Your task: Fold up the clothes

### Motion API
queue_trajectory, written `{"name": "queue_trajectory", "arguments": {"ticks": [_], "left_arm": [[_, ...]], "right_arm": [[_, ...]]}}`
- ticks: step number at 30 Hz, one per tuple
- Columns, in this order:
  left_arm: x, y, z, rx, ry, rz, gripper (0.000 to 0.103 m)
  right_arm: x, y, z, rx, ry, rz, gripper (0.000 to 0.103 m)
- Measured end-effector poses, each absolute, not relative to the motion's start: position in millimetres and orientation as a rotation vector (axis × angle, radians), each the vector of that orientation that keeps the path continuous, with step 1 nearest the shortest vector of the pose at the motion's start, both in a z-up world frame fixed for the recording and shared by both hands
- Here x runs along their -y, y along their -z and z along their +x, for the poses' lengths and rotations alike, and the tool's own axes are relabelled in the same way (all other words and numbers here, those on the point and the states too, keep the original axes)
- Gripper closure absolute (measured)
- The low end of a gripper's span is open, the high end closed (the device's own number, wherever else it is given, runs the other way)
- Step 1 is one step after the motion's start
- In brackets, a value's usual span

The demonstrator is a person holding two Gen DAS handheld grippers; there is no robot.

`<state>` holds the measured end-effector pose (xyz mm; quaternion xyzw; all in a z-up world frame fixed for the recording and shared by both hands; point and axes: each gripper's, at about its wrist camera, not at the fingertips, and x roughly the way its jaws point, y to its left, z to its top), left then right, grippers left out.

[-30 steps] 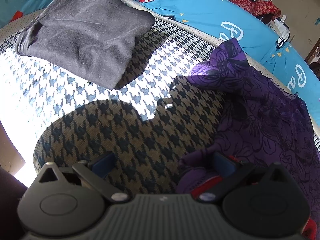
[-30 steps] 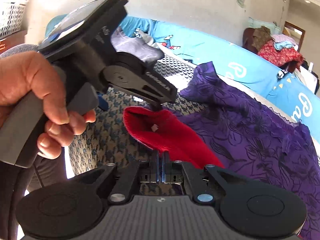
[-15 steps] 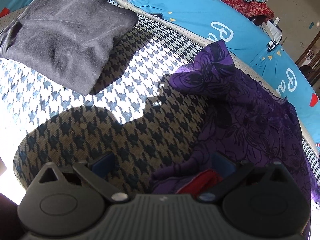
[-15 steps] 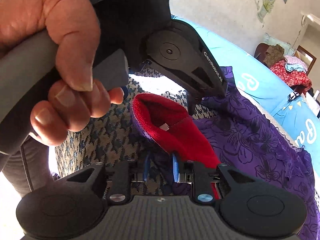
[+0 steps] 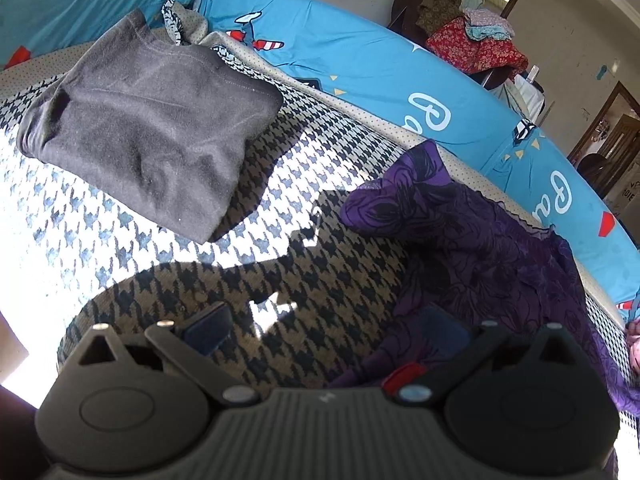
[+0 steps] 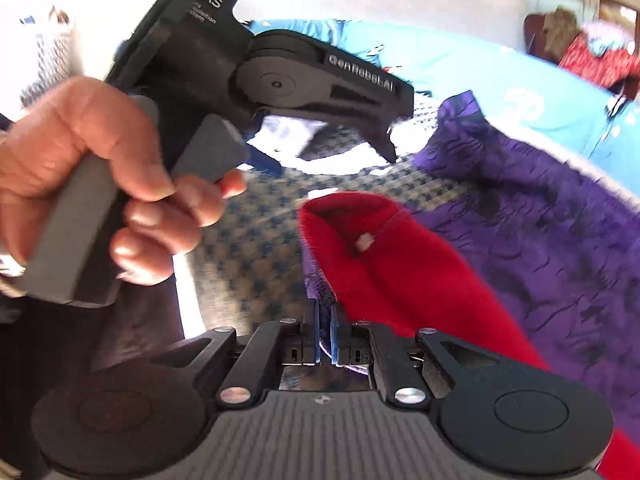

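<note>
A purple flowered garment (image 5: 480, 240) with a red lining (image 6: 384, 256) lies spread on the houndstooth bed cover (image 5: 320, 280). My left gripper (image 5: 324, 324) is open, low over the cover, its right finger resting on the garment's near edge. My right gripper (image 6: 325, 328) is shut on the garment's purple hem, next to the turned-up red lining. The left gripper body and the hand holding it (image 6: 100, 184) fill the upper left of the right wrist view.
A folded dark grey garment (image 5: 152, 132) lies at the far left of the cover. A blue printed bedsheet (image 5: 360, 64) runs behind. A chair piled with clothes (image 5: 468, 40) stands at the back right. The cover's near edge drops off at the left (image 5: 76, 320).
My right gripper has closed from slightly open onto the purple hem. The left gripper has pulled back and tilted up a little, so more of the grey garment and the blue sheet shows.
</note>
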<state>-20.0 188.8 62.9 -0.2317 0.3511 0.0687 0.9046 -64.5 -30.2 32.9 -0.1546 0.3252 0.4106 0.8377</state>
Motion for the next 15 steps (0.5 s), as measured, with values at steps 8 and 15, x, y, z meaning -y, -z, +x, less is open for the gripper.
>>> {"name": "queue_trajectory", "arguments": {"ticks": [8,15], "left_arm": [[-180,-59,-28,-0.741,-0.133,-0.412,0.0],[-172,-50,-29,-0.791,-0.111,-0.388,0.0]], "right_arm": [[22,-21,-99,-0.712,-0.938,-0.355,0.101],[48,-38,-91,-0.586,-0.727,-0.343,0.1]]}}
